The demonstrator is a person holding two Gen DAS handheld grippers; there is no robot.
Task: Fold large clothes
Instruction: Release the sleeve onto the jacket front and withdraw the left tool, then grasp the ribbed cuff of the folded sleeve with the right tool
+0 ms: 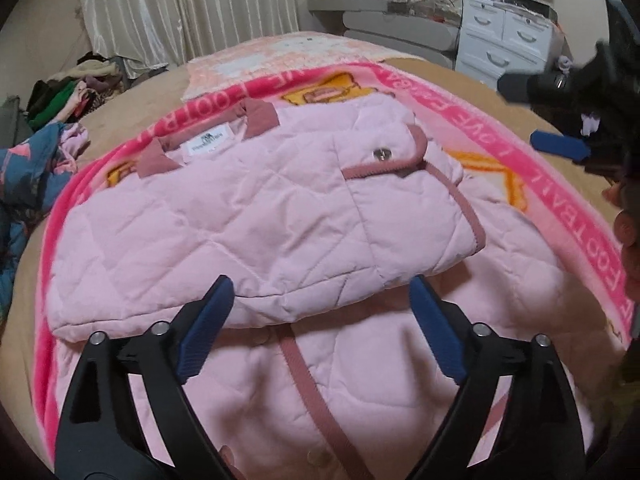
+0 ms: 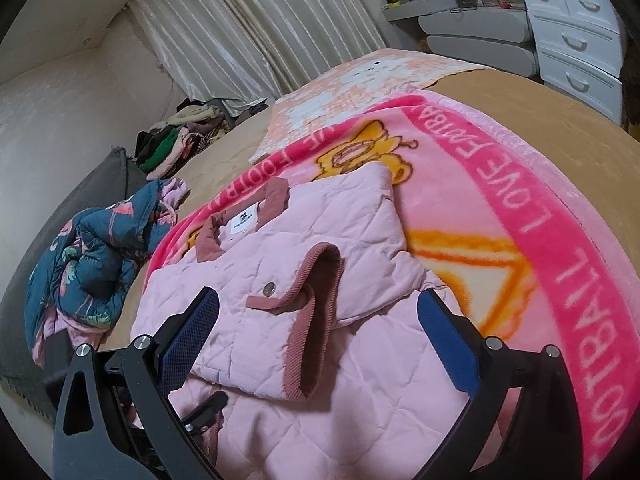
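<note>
A pale pink quilted jacket with dusty-rose trim lies on a bright pink blanket, collar away from me. One sleeve is folded across its front, and the cuff with a metal snap rests near the middle. My left gripper hovers open over the near edge of that folded sleeve, its blue pads wide apart and not pressing cloth. In the right wrist view my right gripper also stands open above the jacket, by the cuff. The left wrist view shows the right gripper at the far right.
A blue patterned garment lies bunched on the bed's left side, with a pile of clothes behind it. White drawers and grey shelves stand beyond the far right corner. Part of a person's hand shows at the right edge.
</note>
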